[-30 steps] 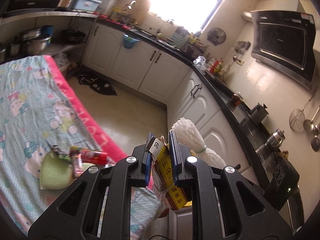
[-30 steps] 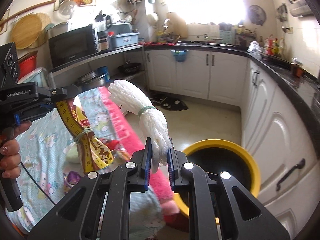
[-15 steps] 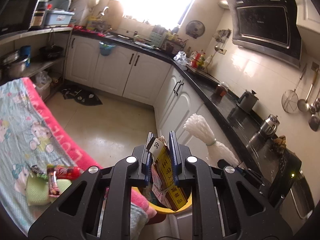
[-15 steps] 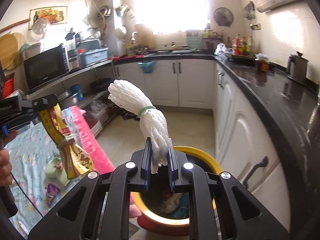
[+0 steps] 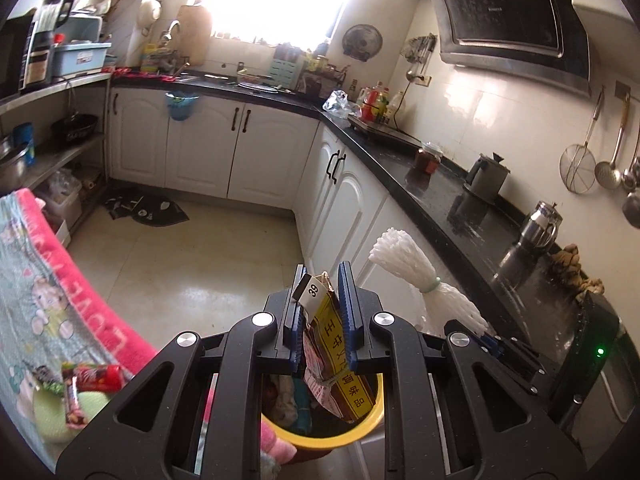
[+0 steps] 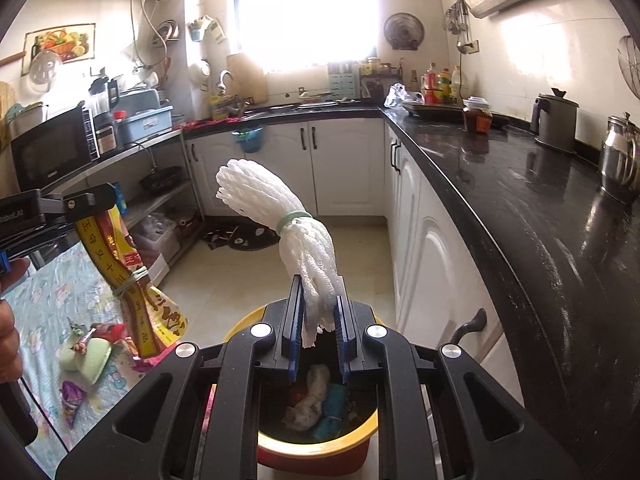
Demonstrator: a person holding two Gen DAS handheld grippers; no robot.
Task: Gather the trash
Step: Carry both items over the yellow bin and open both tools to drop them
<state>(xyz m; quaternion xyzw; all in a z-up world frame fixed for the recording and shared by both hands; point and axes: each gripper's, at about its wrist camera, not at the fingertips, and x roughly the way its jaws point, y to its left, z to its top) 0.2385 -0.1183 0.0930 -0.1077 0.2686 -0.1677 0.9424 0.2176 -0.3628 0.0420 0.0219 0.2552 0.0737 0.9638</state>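
My left gripper (image 5: 319,312) is shut on a yellow and red snack bag (image 5: 334,364) that hangs above the yellow-rimmed trash bin (image 5: 340,436). My right gripper (image 6: 318,332) is shut on a white foam net bundle (image 6: 296,236) tied with a green band, held directly above the same bin (image 6: 316,444), which holds several scraps. The bundle also shows in the left wrist view (image 5: 416,284), and the bag in the right wrist view (image 6: 128,292). More wrappers (image 5: 86,380) and a green bowl (image 6: 86,358) lie on the table.
The table with a patterned cloth and pink edge (image 5: 60,280) is at the left. White cabinets (image 6: 436,256) under a black counter (image 6: 540,208) run along the right, close to the bin. Tiled floor (image 5: 208,256) lies ahead.
Both grippers have swung right from the table to above the bin, still holding the bag and the foam bundle. The bin now sits under both.
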